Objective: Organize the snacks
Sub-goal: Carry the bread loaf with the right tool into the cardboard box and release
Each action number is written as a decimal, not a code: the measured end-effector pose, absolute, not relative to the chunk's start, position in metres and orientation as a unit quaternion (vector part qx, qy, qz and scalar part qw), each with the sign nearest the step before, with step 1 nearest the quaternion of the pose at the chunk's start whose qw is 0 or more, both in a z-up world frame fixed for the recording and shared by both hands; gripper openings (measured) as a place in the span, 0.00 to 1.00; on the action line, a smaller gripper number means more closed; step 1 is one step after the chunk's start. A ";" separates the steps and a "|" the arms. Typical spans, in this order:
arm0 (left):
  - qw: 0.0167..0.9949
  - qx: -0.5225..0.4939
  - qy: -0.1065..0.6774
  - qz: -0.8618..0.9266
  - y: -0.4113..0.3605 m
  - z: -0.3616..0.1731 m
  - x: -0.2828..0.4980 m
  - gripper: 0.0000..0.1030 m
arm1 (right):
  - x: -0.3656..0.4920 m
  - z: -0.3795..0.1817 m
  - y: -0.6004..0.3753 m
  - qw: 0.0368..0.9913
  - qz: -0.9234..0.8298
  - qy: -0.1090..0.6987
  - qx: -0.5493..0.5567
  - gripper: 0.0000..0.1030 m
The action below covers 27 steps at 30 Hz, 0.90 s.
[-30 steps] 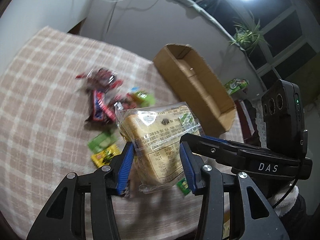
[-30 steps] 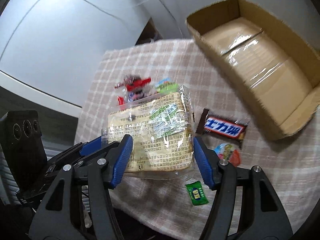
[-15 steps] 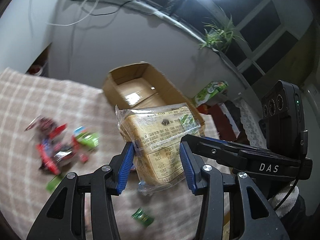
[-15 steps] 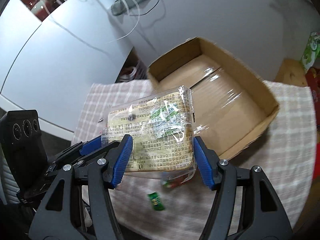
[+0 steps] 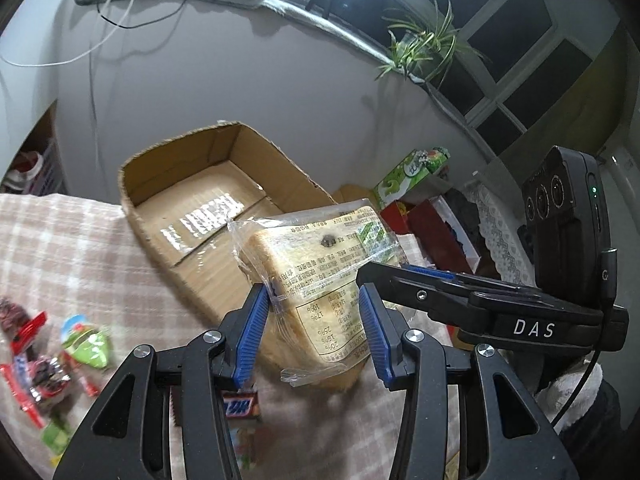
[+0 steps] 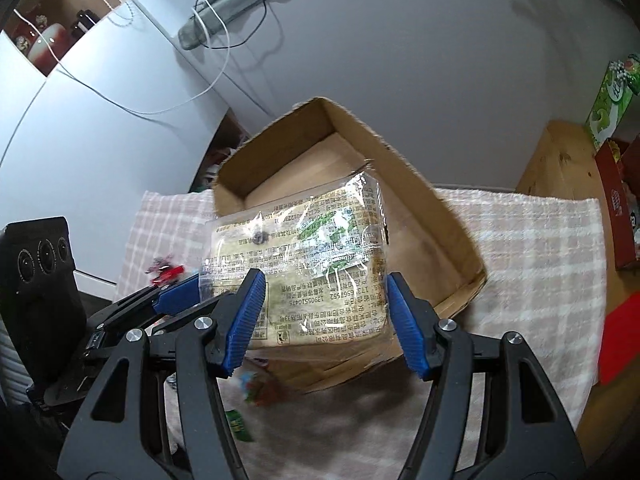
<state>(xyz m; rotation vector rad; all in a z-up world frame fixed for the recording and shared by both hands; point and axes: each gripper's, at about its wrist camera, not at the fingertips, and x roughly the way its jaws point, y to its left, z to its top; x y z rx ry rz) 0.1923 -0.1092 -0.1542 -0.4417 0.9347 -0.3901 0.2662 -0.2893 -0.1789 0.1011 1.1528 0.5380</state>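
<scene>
Checked tablecloth (image 6: 532,240), cardboard box (image 6: 420,208) below, bread packet (image 5: 320,280) clamped between left gripper (image 5: 312,332), right gripper (image 6: 324,320)

A clear-wrapped loaf of sliced bread (image 5: 320,280) is hanging tilted in the air above the near edge of an open, empty cardboard box (image 5: 208,208). Small wrapped candies (image 5: 60,356) and a chocolate bar (image 5: 240,404) are lying scattered on the checked tabletop (image 5: 72,256) beside it.

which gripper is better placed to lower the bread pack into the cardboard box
Right, though only just. Both grippers clamp the bread pack, but the right gripper has it directly in front of the cardboard box. From the left gripper, the box lies off to the left.
</scene>
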 end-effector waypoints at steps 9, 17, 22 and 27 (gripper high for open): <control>0.841 -0.196 0.472 -0.179 -0.126 -0.173 0.203 0.43 | 0.273 -0.190 -0.294 0.812 0.221 0.541 0.017 0.64; 0.844 -0.192 0.468 -0.177 -0.122 -0.171 0.199 0.43 | 0.266 -0.187 -0.289 0.815 0.216 0.537 0.001 0.64; 0.848 -0.189 0.463 -0.177 -0.116 -0.164 0.190 0.43 | 0.258 -0.179 -0.288 0.820 0.210 0.532 -0.002 0.63; 0.852 -0.184 0.458 -0.177 -0.108 -0.155 0.177 0.43 | 0.241 -0.166 -0.283 0.826 0.210 0.524 -0.002 0.64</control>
